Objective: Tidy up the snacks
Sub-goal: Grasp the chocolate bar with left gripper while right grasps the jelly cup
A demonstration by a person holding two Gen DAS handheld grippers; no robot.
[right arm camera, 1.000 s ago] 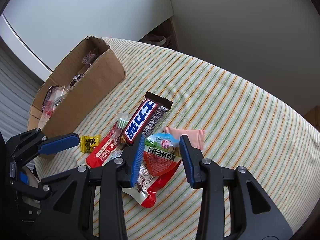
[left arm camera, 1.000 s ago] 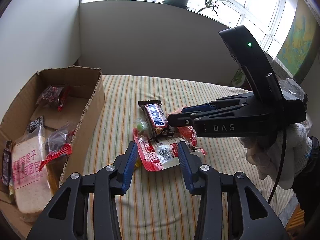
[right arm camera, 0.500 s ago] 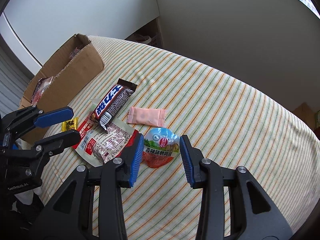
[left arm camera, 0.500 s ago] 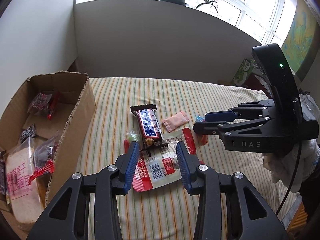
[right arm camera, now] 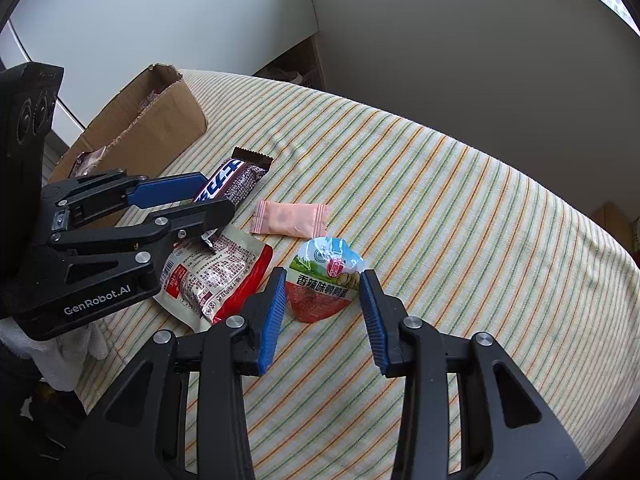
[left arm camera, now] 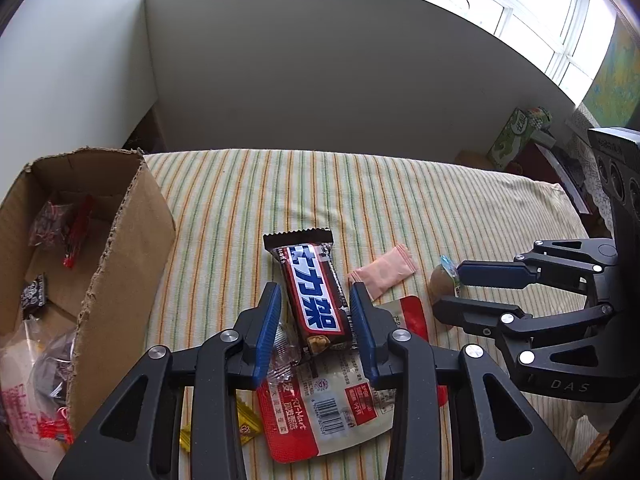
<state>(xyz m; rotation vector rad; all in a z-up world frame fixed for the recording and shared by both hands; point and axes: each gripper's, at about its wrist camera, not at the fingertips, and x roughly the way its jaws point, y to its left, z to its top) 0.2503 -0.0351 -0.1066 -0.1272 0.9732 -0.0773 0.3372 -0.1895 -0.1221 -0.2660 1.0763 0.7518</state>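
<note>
A brown chocolate bar (left arm camera: 316, 292) with a blue and white label lies on the striped cloth, partly over a red and white snack pouch (left arm camera: 340, 400). My left gripper (left arm camera: 316, 320) is open, its fingers either side of the bar's near half; it also shows in the right wrist view (right arm camera: 200, 200). A small round packet (right arm camera: 326, 280) with a blue, green and red lid lies between the open fingers of my right gripper (right arm camera: 324, 304), seen from the side in the left wrist view (left arm camera: 452, 292). A pink sachet (right arm camera: 290, 220) lies between the two.
An open cardboard box (left arm camera: 116, 264) stands at the left with bagged snacks and bread inside. A yellow candy (left arm camera: 244, 424) and a clear wrapped candy (left arm camera: 284, 344) lie under my left gripper. The striped table (right arm camera: 460, 240) ends at white walls behind.
My left gripper moved forward so its fingers now straddle the chocolate bar. My right gripper drew back to the right and lowered around the round packet.
</note>
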